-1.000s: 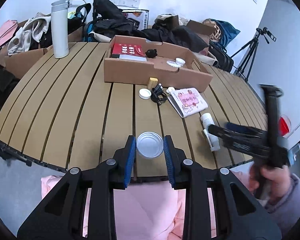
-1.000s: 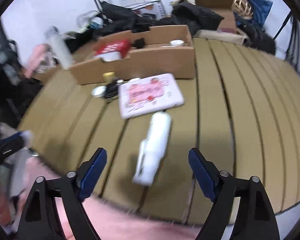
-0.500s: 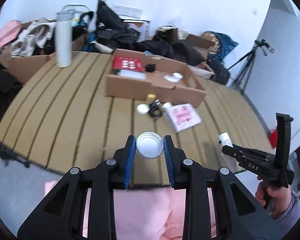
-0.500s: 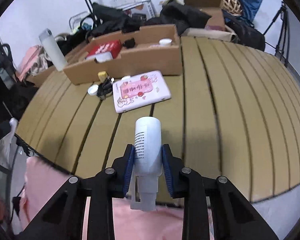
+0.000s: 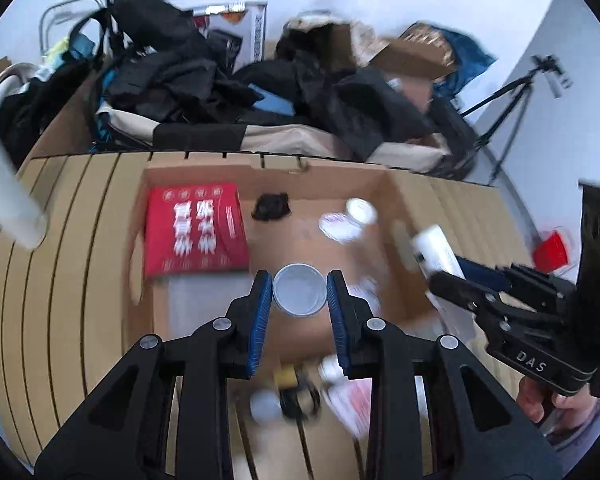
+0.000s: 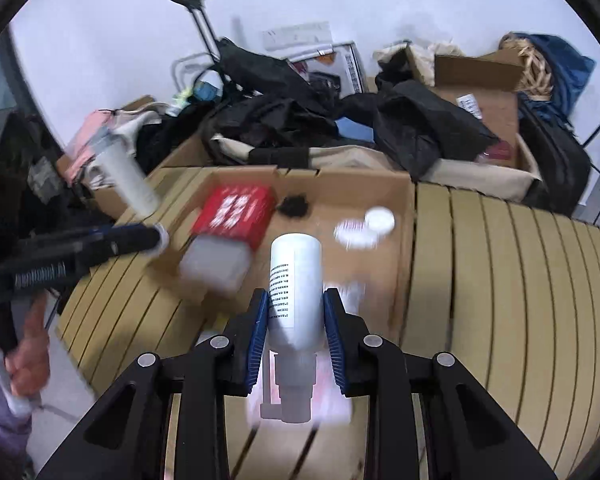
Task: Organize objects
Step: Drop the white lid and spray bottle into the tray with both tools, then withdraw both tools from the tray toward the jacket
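My left gripper (image 5: 299, 298) is shut on a round silver tin (image 5: 299, 294) and holds it above the open cardboard box (image 5: 204, 312). My right gripper (image 6: 295, 316) is shut on a white pump bottle (image 6: 295, 280), base forward, held above the box's (image 6: 402, 280) near wall. It also shows in the left wrist view (image 5: 436, 250) at the box's right side. In the box lie a red packet (image 5: 196, 228), a black clump (image 5: 271, 206), a white cap (image 5: 361, 210) and a clear lid (image 5: 336, 227).
On the slatted wooden table (image 6: 520, 300) in front of the box lie a pink packet (image 5: 350, 400), a black cable with a yellow block (image 5: 296, 394) and a white cap (image 5: 264, 406). A tall white flask (image 6: 126, 178) stands left. Bags and boxes are piled behind (image 6: 340, 120).
Both grippers moved forward and up, from near the table's front edge to above the box, each carrying its object. The right gripper closed on the bottle a second ago.
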`<move>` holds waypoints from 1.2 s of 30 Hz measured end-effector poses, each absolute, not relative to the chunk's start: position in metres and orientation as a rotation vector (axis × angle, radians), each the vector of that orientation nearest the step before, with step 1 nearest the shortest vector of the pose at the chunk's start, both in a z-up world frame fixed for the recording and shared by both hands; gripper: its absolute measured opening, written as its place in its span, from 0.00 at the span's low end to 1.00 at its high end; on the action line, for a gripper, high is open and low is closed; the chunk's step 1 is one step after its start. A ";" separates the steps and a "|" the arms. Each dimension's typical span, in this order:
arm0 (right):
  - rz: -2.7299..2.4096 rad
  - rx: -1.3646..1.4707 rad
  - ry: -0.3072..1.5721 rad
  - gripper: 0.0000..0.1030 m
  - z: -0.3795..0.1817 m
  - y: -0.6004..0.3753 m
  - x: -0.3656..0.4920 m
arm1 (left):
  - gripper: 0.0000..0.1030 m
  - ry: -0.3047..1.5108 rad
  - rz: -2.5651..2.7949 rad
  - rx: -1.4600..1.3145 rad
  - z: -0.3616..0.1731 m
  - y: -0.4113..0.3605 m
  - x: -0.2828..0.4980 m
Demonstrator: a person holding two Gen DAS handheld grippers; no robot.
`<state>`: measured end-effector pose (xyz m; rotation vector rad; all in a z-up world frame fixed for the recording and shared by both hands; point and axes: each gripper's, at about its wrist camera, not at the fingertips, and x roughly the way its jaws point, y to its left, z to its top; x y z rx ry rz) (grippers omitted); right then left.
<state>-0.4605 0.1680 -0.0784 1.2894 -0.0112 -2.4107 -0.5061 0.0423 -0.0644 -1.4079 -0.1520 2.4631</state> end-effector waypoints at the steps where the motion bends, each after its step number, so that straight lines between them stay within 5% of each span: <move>1: -2.405 1.317 -0.020 0.30 -0.085 0.164 -0.479 | 0.24 -0.117 2.462 -1.446 -0.076 0.049 -0.524; 9: -2.344 1.532 -0.188 0.31 -0.164 0.152 -0.583 | 0.30 -0.022 2.444 -1.555 -0.137 0.069 -0.577; 10: -2.327 1.544 -0.196 0.37 -0.169 0.149 -0.586 | 0.32 -0.004 2.422 -1.579 -0.141 0.069 -0.578; 12: -2.314 1.521 -0.225 0.73 -0.172 0.147 -0.589 | 0.40 -0.019 2.390 -1.563 -0.139 0.066 -0.575; 13: -2.302 1.495 -0.253 0.81 -0.171 0.147 -0.588 | 0.44 -0.021 2.398 -1.550 -0.135 0.062 -0.572; 17: -2.389 1.417 -0.155 0.81 -0.132 0.146 -0.566 | 0.51 0.007 2.461 -1.472 -0.091 0.045 -0.551; 19: -2.408 1.386 -0.114 0.81 -0.106 0.149 -0.553 | 0.72 0.036 2.496 -1.424 -0.059 0.033 -0.527; 27: -2.472 1.290 0.048 0.81 -0.004 0.205 -0.416 | 0.96 0.144 2.675 -1.324 0.027 -0.022 -0.374; 36: -2.499 1.214 0.063 0.81 0.035 0.232 -0.263 | 0.99 0.130 2.745 -1.225 0.060 -0.041 -0.249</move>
